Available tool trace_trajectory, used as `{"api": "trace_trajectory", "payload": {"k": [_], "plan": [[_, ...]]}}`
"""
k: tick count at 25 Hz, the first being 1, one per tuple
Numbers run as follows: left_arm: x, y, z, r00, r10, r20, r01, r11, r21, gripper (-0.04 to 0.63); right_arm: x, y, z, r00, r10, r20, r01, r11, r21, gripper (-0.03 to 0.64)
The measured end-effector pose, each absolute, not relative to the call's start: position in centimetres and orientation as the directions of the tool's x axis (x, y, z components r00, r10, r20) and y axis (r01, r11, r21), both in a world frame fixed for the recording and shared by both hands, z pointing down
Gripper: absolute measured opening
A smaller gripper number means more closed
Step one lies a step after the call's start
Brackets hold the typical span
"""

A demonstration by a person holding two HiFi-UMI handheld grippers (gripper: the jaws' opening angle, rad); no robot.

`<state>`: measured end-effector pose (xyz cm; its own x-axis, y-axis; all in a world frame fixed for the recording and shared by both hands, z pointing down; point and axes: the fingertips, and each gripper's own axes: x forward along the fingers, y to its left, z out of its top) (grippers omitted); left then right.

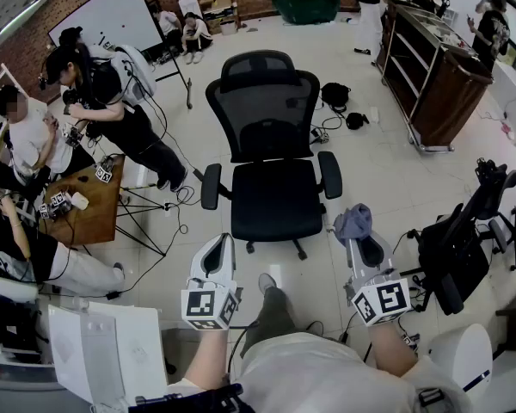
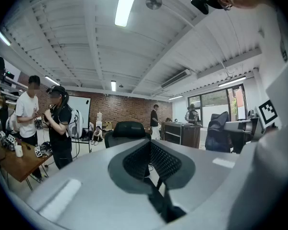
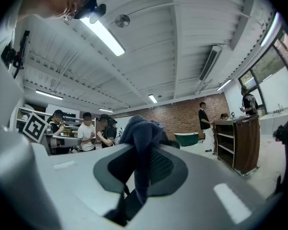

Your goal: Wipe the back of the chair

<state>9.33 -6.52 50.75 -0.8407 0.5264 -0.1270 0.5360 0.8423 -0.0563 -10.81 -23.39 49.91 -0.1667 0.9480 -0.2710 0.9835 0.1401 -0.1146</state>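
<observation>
The black mesh chair (image 1: 267, 136) stood on the pale floor, seat toward the person, with its backrest (image 1: 264, 110) on the far side and untouched. Both tools hovered on the near side of the chair, just short of the seat's front edge and apart from it.

The left tool (image 1: 217, 246) was held off the chair's near left corner. In the left gripper view, the left tool (image 2: 150, 150) had its ribbed pads drawn together at the tips with nothing between them, and the chair (image 2: 127, 128) showed beyond them.

The right tool (image 1: 359, 235) was held off the chair's near right corner, beside the right armrest. It was clamped on a bunched blue-grey cloth (image 1: 353, 222) that stuck out past its tip. In the right gripper view, the cloth (image 3: 141, 133) rose from between the pads of the right tool (image 3: 141, 162) and drooped back down over them, hiding most of the chair behind it.

The person's own leg and shoe (image 1: 267, 282) lay between the two tools, in front of the chair.

To the left of the chair, several people were gathered round a wooden tabletop (image 1: 90, 205). A whiteboard (image 1: 103, 11) stood behind the chair on the left. A dark wooden shelf cart (image 1: 434, 67) stood to the chair's right, and a green tub (image 1: 303, 4) lay well behind it against the brick wall.
</observation>
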Motion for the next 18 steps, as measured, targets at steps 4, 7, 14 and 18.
{"api": "trace_trajectory", "payload": {"k": [4, 7, 14, 18], "plan": [[7.3, -0.1, 51.1, -0.839, 0.524, -0.144, 0.535, 0.843, -0.052, 0.051, -13.2, -18.2, 52.0, -0.2, 0.948, -0.246, 0.976, 0.171, -0.135, 0.044], [6.5, 5.2, 49.6, -0.833, 0.529, -0.163, 0.543, 0.838, -0.055, 0.051, -14.0, -13.7, 51.4, -0.203, 0.952, -0.231, 0.976, 0.176, -0.132, 0.044], [4.5, 17.4, 47.9, -0.871, 0.467, -0.155, 0.481, 0.874, -0.067, 0.051, -15.1, -1.1, 48.3, -0.235, 0.945, -0.228, 0.971, 0.218, -0.1, 0.044], [4.1, 22.4, 47.8, -0.863, 0.489, -0.127, 0.497, 0.867, -0.04, 0.051, -15.7, 6.8, 49.0, -0.209, 0.961, -0.179, 0.974, 0.187, -0.131, 0.044]]}}
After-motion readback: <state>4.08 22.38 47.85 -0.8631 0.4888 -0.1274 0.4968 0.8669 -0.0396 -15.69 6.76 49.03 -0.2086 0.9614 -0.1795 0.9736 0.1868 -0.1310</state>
